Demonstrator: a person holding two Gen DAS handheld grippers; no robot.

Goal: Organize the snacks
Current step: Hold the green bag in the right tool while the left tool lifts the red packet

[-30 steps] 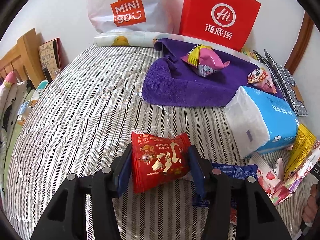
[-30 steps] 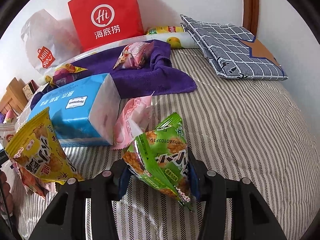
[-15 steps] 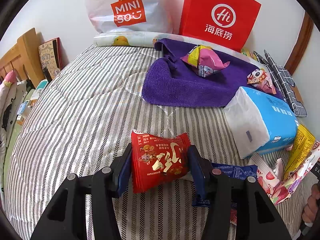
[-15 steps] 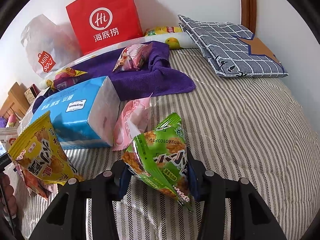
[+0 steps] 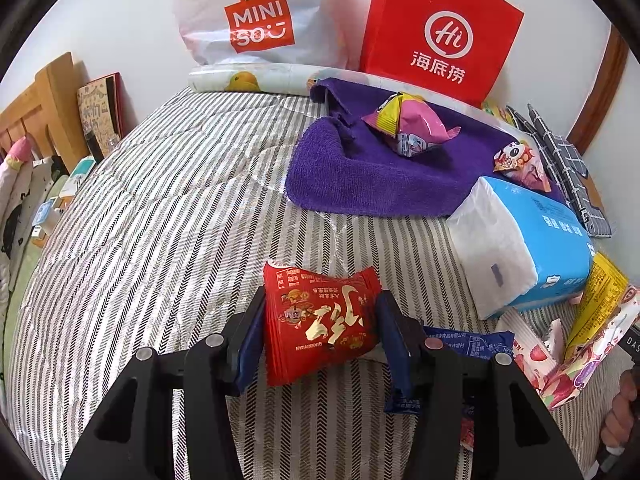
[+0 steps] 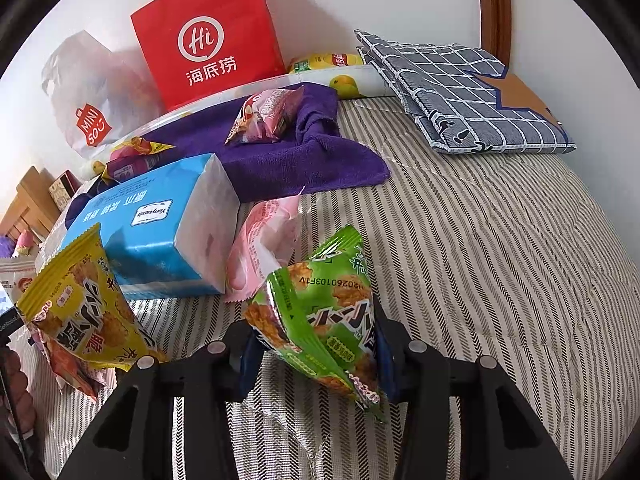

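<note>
My left gripper is shut on a red snack packet and holds it just above the striped bed cover. My right gripper is shut on a green snack packet above the bed. A purple towel lies at the back with a pink and yellow snack and a panda-print snack on it; the towel also shows in the right wrist view. A yellow snack packet and a pink packet lie beside a blue tissue pack.
A red paper bag and a white Miniso bag stand against the wall. A blue packet and strawberry-print packets lie at the right. A folded checked cloth lies far right. A wooden headboard is at left.
The right gripper with the green packet has shifted slightly forward and left. The left gripper holds still with the red packet.
</note>
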